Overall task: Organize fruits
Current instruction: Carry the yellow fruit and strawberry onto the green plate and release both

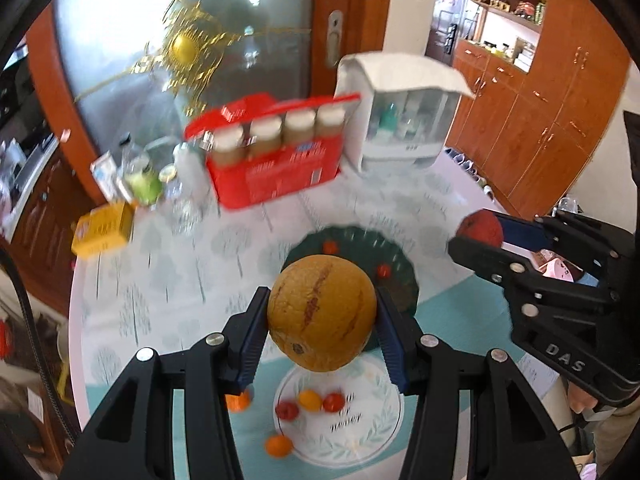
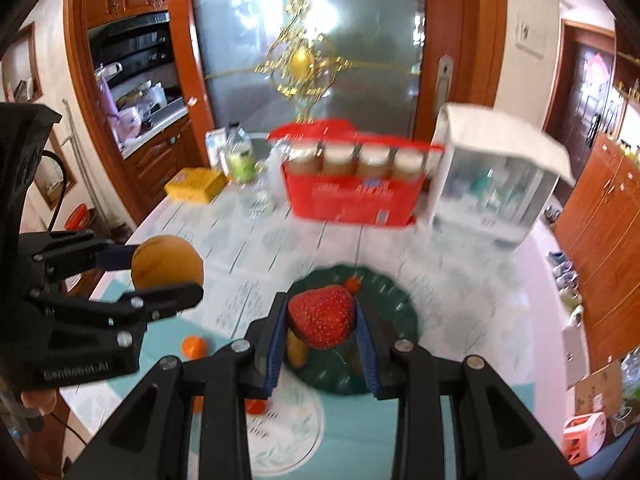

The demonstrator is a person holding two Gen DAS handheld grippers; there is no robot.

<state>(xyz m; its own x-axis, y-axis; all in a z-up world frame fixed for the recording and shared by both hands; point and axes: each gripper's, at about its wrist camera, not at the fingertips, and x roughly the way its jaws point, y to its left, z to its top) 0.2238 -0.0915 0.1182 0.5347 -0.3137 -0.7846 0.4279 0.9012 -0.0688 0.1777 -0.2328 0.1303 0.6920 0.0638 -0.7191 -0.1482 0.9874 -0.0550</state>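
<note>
My left gripper (image 1: 322, 318) is shut on a round brown-orange fruit (image 1: 322, 314) with dark streaks, held high above the table; the right wrist view shows the same fruit (image 2: 167, 262) at the left. My right gripper (image 2: 322, 322) is shut on a big red strawberry (image 2: 322, 320), seen as a red lump (image 1: 480, 228) in the left wrist view. Below lie a dark green scalloped plate (image 2: 392, 300) with a small red fruit (image 2: 352, 283) and a white leaf-patterned plate (image 1: 360, 436) holding small red and yellow fruits (image 1: 310, 400). Two small oranges (image 1: 279, 446) lie on the cloth.
A red box of jars (image 1: 276, 152), a white cabinet-like container (image 1: 400, 120), a yellow box (image 1: 104, 230) and bottles (image 1: 144, 180) stand at the table's far side. Wooden cupboards (image 1: 540, 128) and a glass door (image 2: 320, 40) lie beyond.
</note>
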